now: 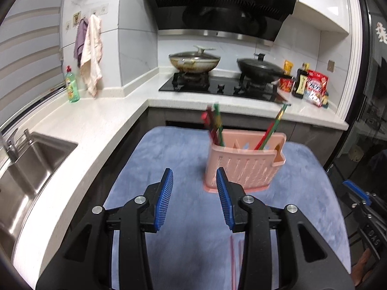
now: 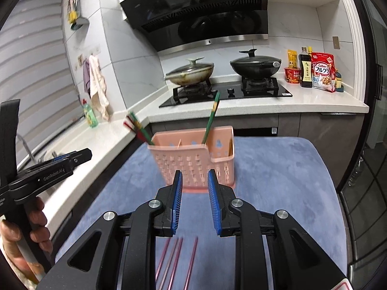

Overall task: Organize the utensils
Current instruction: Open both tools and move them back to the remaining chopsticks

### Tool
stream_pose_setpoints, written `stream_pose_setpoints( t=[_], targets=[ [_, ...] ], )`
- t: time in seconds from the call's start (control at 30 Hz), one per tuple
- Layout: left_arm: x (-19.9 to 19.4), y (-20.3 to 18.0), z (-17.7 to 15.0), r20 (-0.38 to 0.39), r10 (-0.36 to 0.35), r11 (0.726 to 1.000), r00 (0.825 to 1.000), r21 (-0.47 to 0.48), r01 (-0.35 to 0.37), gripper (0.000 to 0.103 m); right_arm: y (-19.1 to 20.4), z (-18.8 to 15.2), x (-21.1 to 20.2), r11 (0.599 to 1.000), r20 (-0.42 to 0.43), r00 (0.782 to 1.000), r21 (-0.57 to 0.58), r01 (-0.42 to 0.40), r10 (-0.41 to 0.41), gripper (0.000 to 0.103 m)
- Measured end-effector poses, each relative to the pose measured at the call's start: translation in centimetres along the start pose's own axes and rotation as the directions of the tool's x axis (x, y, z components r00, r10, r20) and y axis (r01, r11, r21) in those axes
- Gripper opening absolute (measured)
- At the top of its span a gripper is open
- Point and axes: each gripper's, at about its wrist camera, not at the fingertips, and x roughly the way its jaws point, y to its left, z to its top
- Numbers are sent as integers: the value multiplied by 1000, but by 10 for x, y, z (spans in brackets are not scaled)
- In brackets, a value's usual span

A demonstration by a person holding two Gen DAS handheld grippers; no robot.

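A pink slotted utensil holder (image 1: 244, 162) (image 2: 193, 162) stands upright on a blue mat (image 1: 188, 253) (image 2: 278, 181). Several red and green chopsticks (image 1: 214, 125) (image 2: 136, 128) lean in its left compartment, and others (image 1: 272, 126) (image 2: 210, 120) stand in the right part. Several pink chopsticks (image 2: 174, 263) (image 1: 233, 261) lie on the mat under the grippers. My left gripper (image 1: 194, 176) is open and empty, short of the holder. My right gripper (image 2: 194, 177) is open and empty, just in front of the holder. The left gripper also shows in the right wrist view (image 2: 72, 155).
A white counter (image 1: 92, 125) with a steel sink (image 1: 29, 169) runs along the left. A green soap bottle (image 1: 72, 85) stands by hanging towels. A stove (image 2: 225, 94) with two lidded pans sits behind. Bottles and food packets (image 2: 319, 72) stand at the back right.
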Motion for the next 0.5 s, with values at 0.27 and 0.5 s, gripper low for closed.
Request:
stream_pose_setpoints(
  t=[0.27,0.5],
  targets=[
    [-12,4,-63,-66,25,1000,998,18,-23,37,14,-71,-19,999,-79,996,-40,24,-27,31],
    [-15,1,-121,-146,10,1000,989,-1,-10,45,27,-144,-25,991,-168,981,-105,84,-101,31]
  ],
)
